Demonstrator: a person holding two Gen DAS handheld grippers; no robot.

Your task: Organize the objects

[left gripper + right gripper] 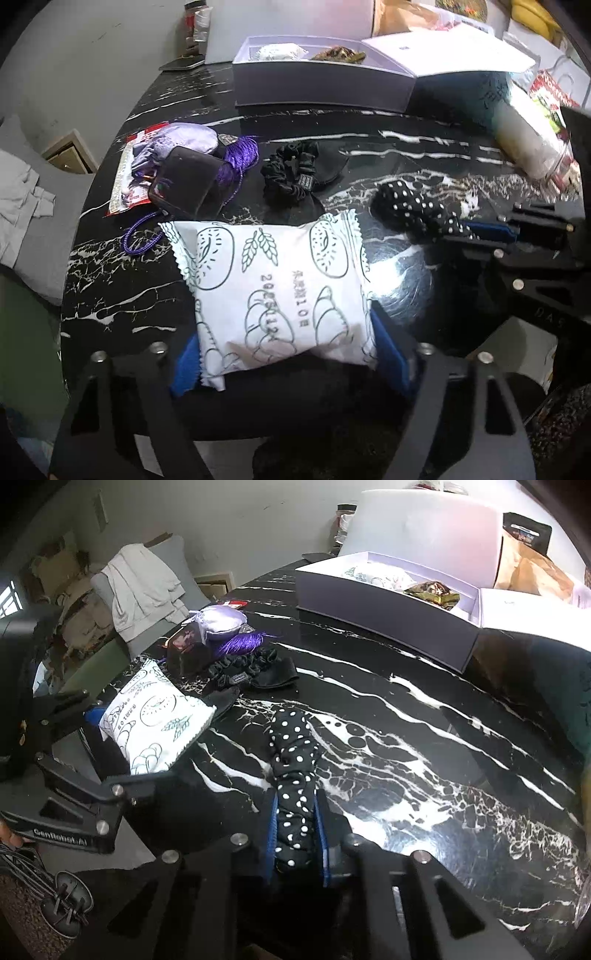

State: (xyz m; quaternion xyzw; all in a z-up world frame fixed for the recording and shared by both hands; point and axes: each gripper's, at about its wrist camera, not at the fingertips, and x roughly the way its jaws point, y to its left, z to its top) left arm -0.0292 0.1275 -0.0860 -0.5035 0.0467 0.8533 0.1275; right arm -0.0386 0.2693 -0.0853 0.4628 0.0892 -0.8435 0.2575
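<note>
We hold the bread packet clamped in the left gripper jaws, the dotted scrunchie in the right gripper jaws; the open box lies at twelve o'clock across the desk.

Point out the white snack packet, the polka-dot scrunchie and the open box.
white snack packet (280,295), left wrist view, printed middle.
polka-dot scrunchie (295,775), right wrist view, midsection.
open box (325,85), left wrist view, front wall.

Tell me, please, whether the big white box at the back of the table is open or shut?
Open. The white box has no lid on top, and a white packet and a gold wrapper show inside it.
</note>
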